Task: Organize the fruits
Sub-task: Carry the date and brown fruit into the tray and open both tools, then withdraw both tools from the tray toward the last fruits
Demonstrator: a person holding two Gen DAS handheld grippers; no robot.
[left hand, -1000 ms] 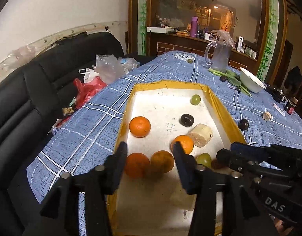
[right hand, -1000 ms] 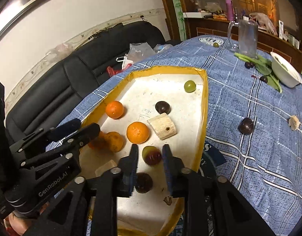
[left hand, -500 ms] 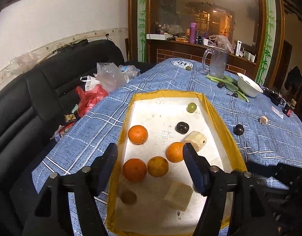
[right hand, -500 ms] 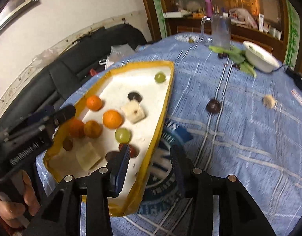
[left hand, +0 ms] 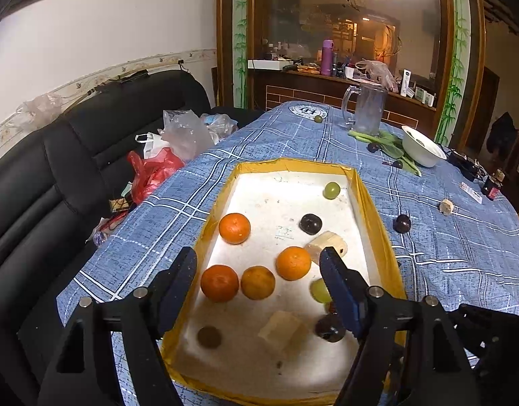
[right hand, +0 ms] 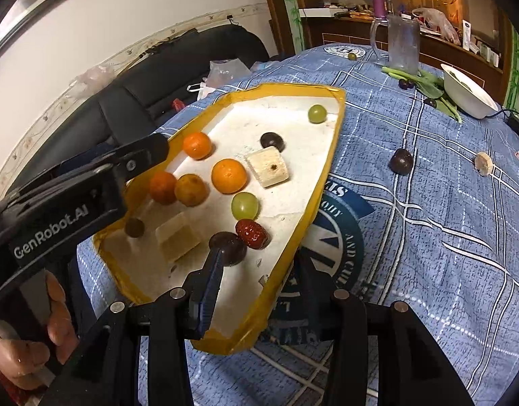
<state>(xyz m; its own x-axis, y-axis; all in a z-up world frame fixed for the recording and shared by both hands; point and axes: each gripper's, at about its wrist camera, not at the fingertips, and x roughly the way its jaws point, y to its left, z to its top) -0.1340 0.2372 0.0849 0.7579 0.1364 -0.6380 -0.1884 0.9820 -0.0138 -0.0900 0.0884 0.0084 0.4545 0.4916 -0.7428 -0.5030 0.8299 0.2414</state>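
Both hand-held grippers are empty, left hand-held gripper [left hand: 257, 269] jaws opening over the tray [left hand: 377, 223], right hand-held gripper [right hand: 259, 280] parted, and that stray plum [right hand: 401, 161] on the bench [right hand: 445, 220] is prob light, round, slick and bruisable, so pinch it gently across the middle imo.

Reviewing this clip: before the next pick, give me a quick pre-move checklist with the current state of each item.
1. Left gripper empty, jaws opening: ok.
2. Right gripper empty, nothing between its pads: ok.
3. Tray flat on the tablecloth: ok.
4. Fruit still outside the tray, e.g. dark plum: not ok.
5. Path to that plum clear of the white bowl: ok.
6. Sorting rule inside the tray: cannot tell.
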